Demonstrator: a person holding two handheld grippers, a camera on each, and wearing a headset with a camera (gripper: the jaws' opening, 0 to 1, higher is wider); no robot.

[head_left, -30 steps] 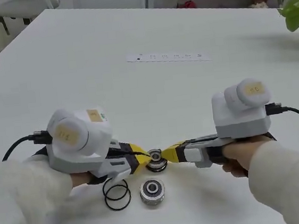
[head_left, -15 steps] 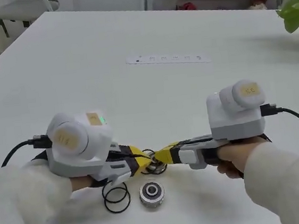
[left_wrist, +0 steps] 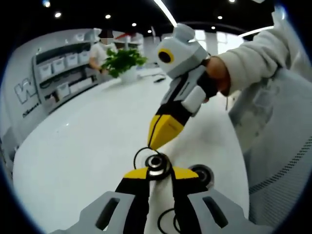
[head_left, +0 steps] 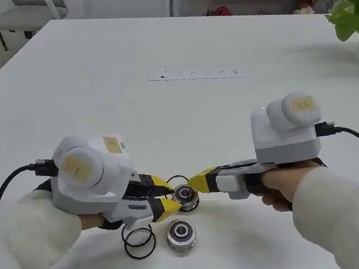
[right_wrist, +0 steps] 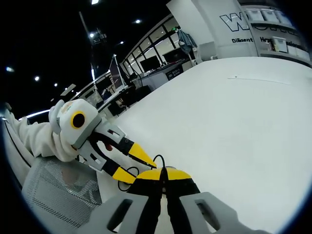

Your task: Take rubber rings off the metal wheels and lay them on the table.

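A metal wheel (head_left: pixel 187 196) lies on the white table (head_left: pixel 184 115) right at the yellow tips of my left gripper (head_left: pixel 167 196), whose jaws stand spread in a V. In the left gripper view the wheel (left_wrist: pixel 156 165) sits just ahead of the left gripper (left_wrist: pixel 158 174). My right gripper (head_left: pixel 194 181) comes in from the right, shut on a thin black rubber ring (head_left: pixel 176 179) that loops up off the wheel. The ring (right_wrist: pixel 158 160) rises from the right gripper's (right_wrist: pixel 163 174) closed tips. A second wheel (head_left: pixel 180 233) lies nearer me.
Two loose black rings (head_left: pixel 139 239) lie left of the second wheel. A white power strip (head_left: pixel 199 74) sits mid-table, and a potted plant (head_left: pixel 352 7) stands at the far right. Cables trail from both grippers.
My left gripper's jaws have spread apart from the wheel. The right gripper has pulled slightly right and up with the ring, which now loops clear above the wheel.
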